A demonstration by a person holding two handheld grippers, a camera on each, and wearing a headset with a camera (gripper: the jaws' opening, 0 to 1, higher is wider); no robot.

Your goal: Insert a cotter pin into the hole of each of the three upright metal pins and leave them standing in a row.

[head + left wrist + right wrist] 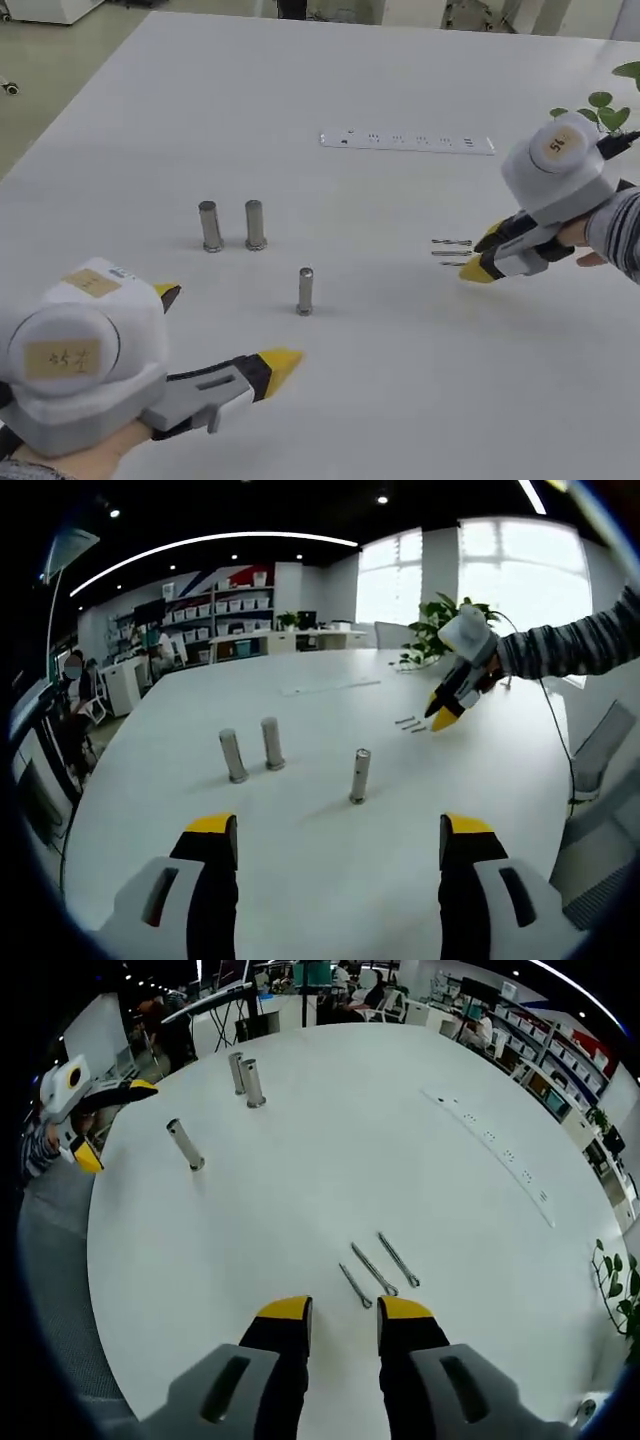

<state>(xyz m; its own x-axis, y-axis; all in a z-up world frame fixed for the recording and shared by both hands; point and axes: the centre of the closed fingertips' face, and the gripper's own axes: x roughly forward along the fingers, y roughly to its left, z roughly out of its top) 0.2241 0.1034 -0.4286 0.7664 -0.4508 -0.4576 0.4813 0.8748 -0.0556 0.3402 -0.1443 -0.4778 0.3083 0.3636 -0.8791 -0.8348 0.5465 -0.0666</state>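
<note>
Your left tongs (340, 832) are spread wide and hold nothing, low over the near part of the white desk (420, 390). Your right tongs (345, 1310) are narrowed to a small gap, also empty, their tips just short of the three cotter pins (376, 1268) lying side by side on the desk. The metal pins (255, 224) stand upright well apart from these: two close together, the third pin (305, 291) alone, nearer you. A power strip (407, 141) lies farther back

Right tongs (345, 1312), narrowly parted and empty, sit just short of 3 cotter pins (374, 1269) on the white table (360, 1130).
</note>
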